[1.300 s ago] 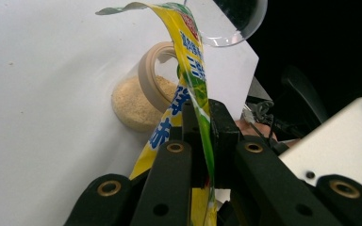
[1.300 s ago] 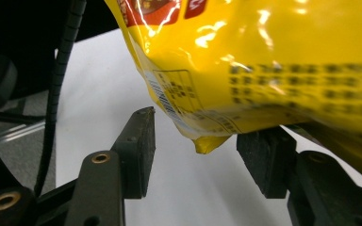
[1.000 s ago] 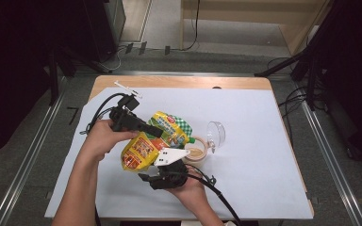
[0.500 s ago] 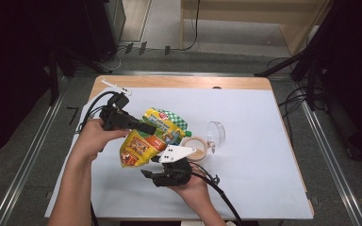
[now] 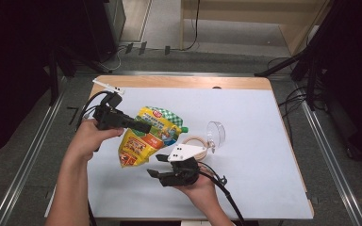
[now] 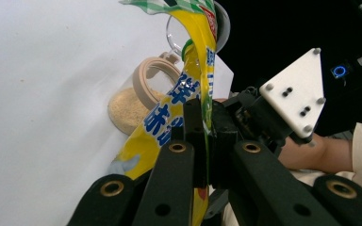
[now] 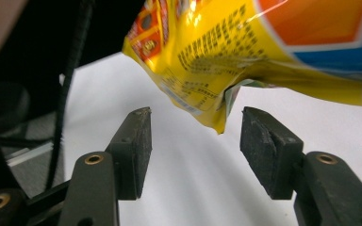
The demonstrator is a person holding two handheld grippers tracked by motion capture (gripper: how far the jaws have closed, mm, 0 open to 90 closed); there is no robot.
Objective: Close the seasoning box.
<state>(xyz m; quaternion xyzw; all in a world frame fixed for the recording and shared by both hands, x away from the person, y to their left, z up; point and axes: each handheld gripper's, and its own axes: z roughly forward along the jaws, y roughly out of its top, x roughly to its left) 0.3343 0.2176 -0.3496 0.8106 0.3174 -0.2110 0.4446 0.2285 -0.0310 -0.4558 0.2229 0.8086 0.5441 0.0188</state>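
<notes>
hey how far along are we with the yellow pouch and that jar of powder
Done: the jar sits open on the table with its clear lid flipped back, tan powder inside. In hand: the left gripper is shut on the yellow pouch, holding it lifted beside the jar; the right gripper is open just under the pouch's lower corner, not gripping. Left: probably grasping that corner and tipping the pouch's green cap toward the jar.

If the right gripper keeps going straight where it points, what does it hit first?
Probably the bottom corner of the yellow pouch, hanging just ahead of the right gripper and its open fingers; depth is uncertain.
</notes>
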